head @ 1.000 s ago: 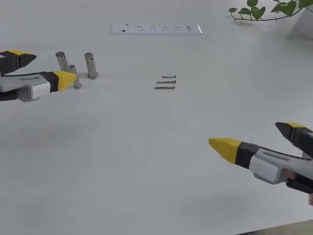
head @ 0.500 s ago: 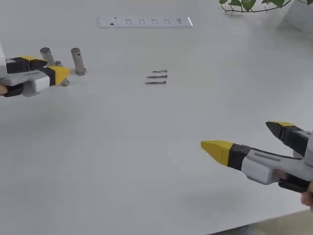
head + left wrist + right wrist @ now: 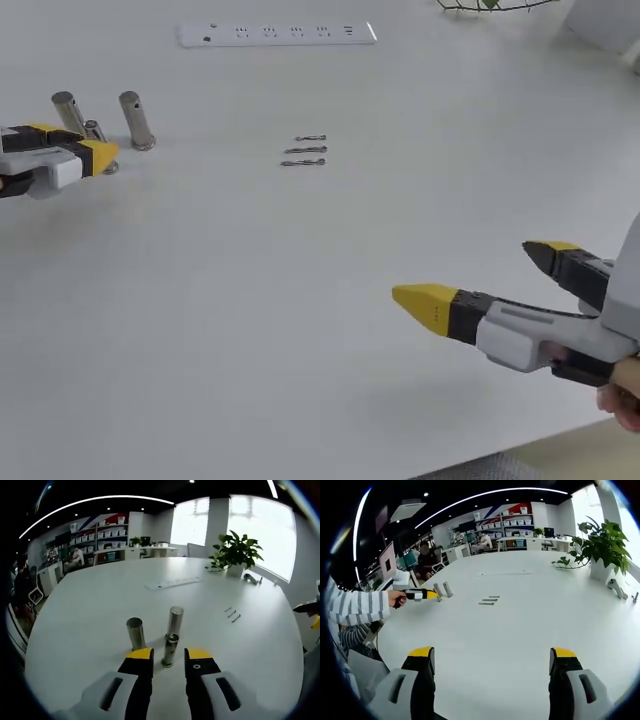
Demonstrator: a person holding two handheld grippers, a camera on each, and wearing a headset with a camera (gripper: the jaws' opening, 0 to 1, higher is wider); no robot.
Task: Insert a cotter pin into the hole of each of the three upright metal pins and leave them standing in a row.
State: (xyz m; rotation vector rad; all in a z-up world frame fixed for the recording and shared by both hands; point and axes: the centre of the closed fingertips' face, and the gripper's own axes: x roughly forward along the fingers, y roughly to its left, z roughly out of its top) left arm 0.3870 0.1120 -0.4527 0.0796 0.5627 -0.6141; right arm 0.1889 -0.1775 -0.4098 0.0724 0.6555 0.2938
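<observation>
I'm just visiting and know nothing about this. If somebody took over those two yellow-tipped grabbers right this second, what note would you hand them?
Left gripper: open. The jaws are narrow, one on each side of the nearest metal pin, with no contact visible.
Right gripper: open wide, holding nothing, above bare table.
Things: the nearest metal pin, a second metal pin and a third metal pin stand upright in a cluster. Three cotter pins lie side by side on the table, apart from both grippers.
Done: no cotter pin inserted yet.
Left: all three insertions, then the pins standing in a row.
</observation>
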